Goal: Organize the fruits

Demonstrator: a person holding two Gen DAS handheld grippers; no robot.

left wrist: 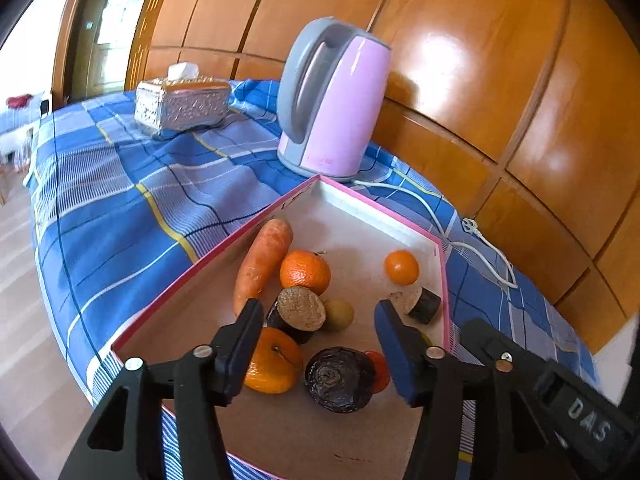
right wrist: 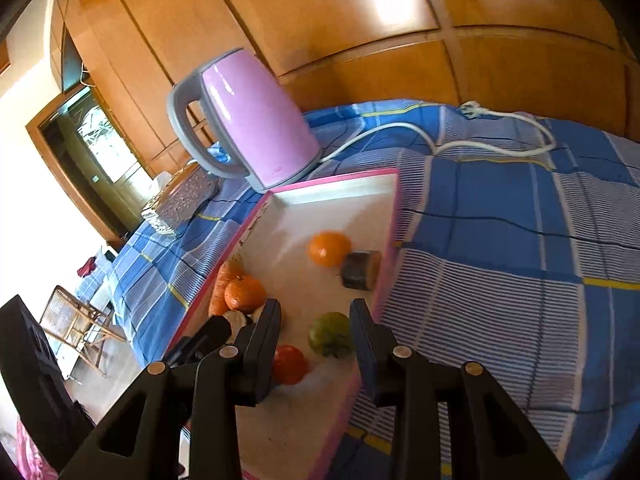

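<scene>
The fruits lie in a pink-edged tray (left wrist: 372, 204) on the blue checked cloth (left wrist: 120, 200). A dark purple fruit (left wrist: 340, 380) sits just below the left gripper (left wrist: 316, 312), whose jaws stand apart with nothing pinched. A green tomato (right wrist: 330, 334) lies between the fingers of the right gripper (right wrist: 314, 312), angled down over the tray; through the blur, the pads seem clear of it. A pink kettle (left wrist: 332, 100) stands behind.
</scene>
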